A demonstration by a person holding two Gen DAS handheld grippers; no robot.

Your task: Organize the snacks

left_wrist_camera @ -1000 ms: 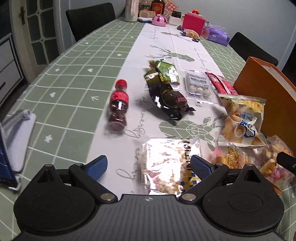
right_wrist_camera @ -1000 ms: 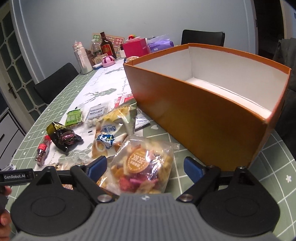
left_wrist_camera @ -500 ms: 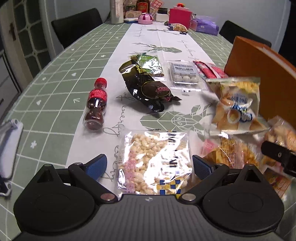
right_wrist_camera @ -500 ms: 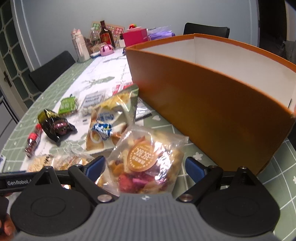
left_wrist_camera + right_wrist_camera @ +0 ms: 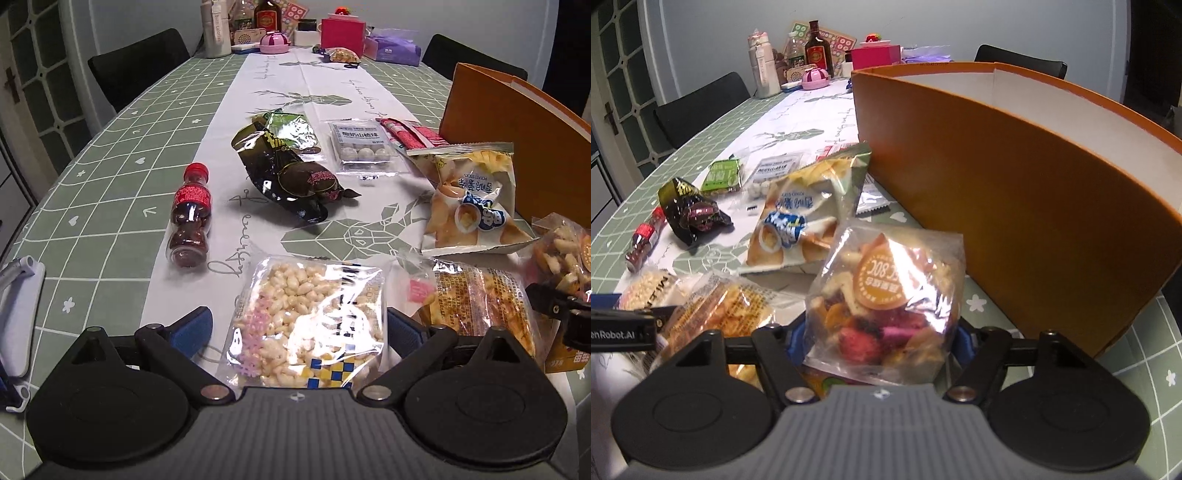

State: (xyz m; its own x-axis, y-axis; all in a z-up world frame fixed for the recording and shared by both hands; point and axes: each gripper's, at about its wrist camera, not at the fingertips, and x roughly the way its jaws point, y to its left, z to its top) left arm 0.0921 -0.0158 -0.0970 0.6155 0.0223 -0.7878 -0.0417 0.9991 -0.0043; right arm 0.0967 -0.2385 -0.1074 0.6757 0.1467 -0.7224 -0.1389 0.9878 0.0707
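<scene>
Clear bag of mixed dried fruit [image 5: 886, 295] squeezed between the blue pads of the right hand-held gripper [image 5: 882, 339], close to the table's near edge, just beside the orange box [image 5: 1015, 192]. Clear puffed-rice bag [image 5: 310, 317] flat on the table [image 5: 110, 155], lying between the spread fingers of the left hand-held gripper [image 5: 295, 332], wide open, not gripping. Beyond, toward the table's middle: yellow potato-stick bag [image 5: 469, 199], dark wrapped snack [image 5: 291, 173], small red-capped bottle [image 5: 190, 218].

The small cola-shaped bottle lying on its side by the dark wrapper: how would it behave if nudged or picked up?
The bottle lies on its side on the tablecloth, so a sideways nudge would probably roll it. Its waisted shape may make it curve rather than roll straight. The clear plastic looks stiff, so it likely keeps its shape in a claw, though perhaps slippery.
</scene>
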